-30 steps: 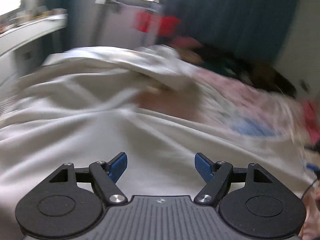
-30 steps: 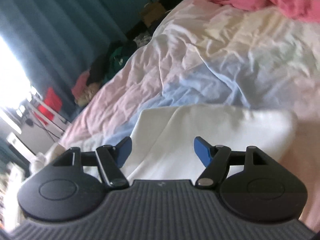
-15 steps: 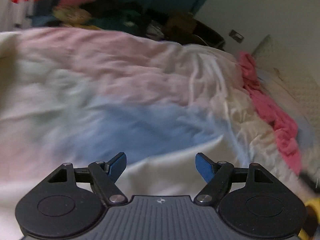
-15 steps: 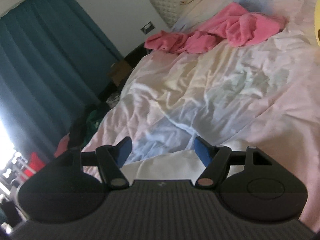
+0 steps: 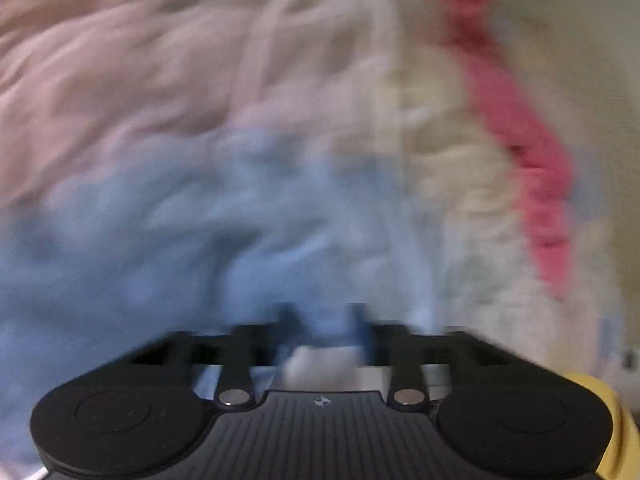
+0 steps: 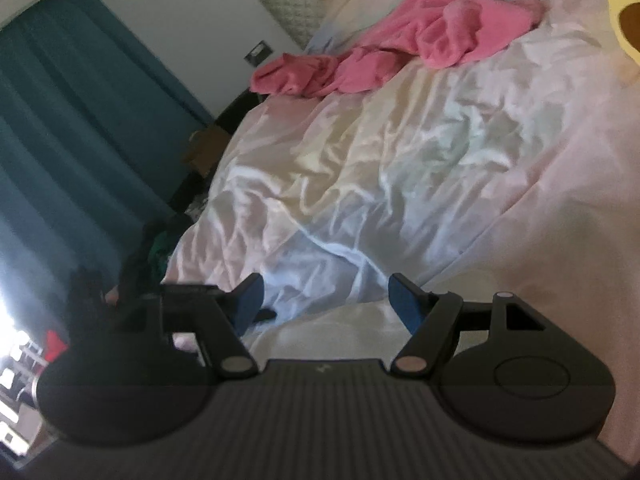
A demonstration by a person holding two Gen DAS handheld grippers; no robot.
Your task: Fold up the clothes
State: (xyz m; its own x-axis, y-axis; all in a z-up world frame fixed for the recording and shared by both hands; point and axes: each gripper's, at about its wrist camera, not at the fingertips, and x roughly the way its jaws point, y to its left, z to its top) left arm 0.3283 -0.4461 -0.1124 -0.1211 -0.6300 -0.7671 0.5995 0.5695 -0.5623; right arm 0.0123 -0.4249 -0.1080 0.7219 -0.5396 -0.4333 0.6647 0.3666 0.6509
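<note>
Left claw (image 5: 320, 316) narrowed, right claw (image 6: 325, 300) agape.

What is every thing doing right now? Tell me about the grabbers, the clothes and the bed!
Left gripper: fingers drawn close, white cloth between them; too blurry to be sure it is gripped.
Right gripper: open, holding nothing.
White cloth: lying on the bed under the right gripper.
Pink garment: crumpled, unfolded, far up the bed.
Bed cover: wrinkled, spread out.
Curtain: drawn shut.
</note>
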